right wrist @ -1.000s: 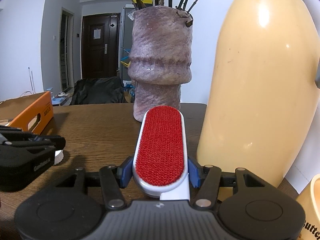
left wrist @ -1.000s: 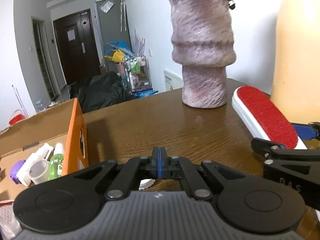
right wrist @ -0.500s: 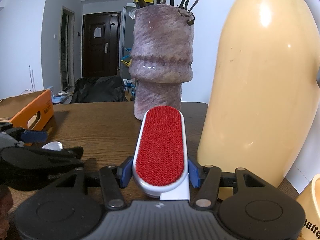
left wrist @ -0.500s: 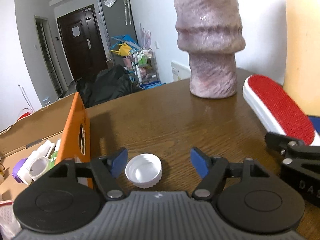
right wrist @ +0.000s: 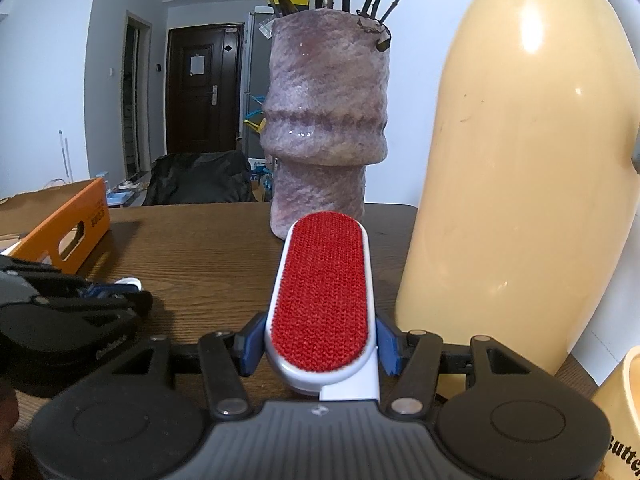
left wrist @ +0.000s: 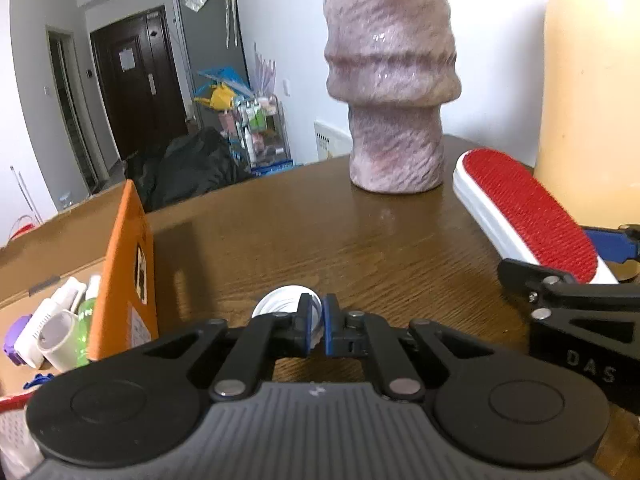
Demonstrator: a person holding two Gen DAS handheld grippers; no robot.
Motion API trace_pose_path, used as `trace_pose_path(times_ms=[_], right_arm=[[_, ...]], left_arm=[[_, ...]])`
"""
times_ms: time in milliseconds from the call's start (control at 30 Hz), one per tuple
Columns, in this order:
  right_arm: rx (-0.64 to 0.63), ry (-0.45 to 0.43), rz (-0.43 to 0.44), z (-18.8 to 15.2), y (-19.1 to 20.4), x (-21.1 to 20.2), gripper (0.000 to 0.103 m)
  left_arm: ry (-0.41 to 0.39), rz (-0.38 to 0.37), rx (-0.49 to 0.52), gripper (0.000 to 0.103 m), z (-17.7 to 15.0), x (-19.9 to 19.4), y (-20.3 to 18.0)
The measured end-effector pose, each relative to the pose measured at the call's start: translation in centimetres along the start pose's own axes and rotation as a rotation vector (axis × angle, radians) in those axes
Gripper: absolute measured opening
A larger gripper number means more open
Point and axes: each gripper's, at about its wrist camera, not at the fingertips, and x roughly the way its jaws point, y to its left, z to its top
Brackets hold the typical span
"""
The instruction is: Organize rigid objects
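Note:
A small white bottle cap point(left wrist: 276, 304) lies open side up on the brown wooden table point(left wrist: 360, 232). My left gripper point(left wrist: 316, 320) is shut on the cap's right rim, with the wall of the cap pinched between the blue pads. In the right wrist view the cap point(right wrist: 129, 281) peeks out past the left gripper point(right wrist: 116, 290). A white lint brush point(right wrist: 324, 292) with a red bristle face points away from me. My right gripper point(right wrist: 320, 344) is shut on its near end. In the left wrist view the brush point(left wrist: 528, 208) shows at the right.
A mauve textured vase point(right wrist: 326, 120) stands at the back of the table, and a tall cream flask point(right wrist: 532, 160) is close on the right. An orange cardboard box point(left wrist: 128, 260) on the left holds bottles and a tape roll point(left wrist: 60, 336). A cream mug point(right wrist: 624, 420) sits at the lower right.
My left gripper opened around the white cap, then shut on its rim. The right gripper and the brush stayed put.

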Motion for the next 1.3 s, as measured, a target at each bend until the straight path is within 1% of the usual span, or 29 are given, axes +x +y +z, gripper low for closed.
trace_pose_path(times_ms=[133, 400, 733, 967, 1300], right_arm=[[0.001, -0.006, 0.001, -0.1, 0.0, -0.3, 0.055], [-0.012, -0.042, 0.006, -0.5, 0.4, -1.9, 0.055], [-0.011, -0.063, 0.018, -1.6, 1.6, -5.2, 0.055], [0.005, -0.067, 0.029, -3.1, 3.3, -8.6, 0.055], [0.013, -0.081, 0.054, -5.3, 6.3, -13.6, 0.055]], left_arm=[[-0.046, -0.004, 0.010, 0.007, -0.2, -1.3, -0.2], [-0.110, 0.000, 0.023, 0.007, -1.3, -4.7, 0.0], [-0.121, 0.000, 0.003, 0.007, -3.3, -8.3, 1.2], [-0.139, 0.001, -0.012, 0.007, -5.2, -11.9, 2.6], [-0.169, 0.025, -0.045, 0.007, -8.1, -17.5, 5.0]])
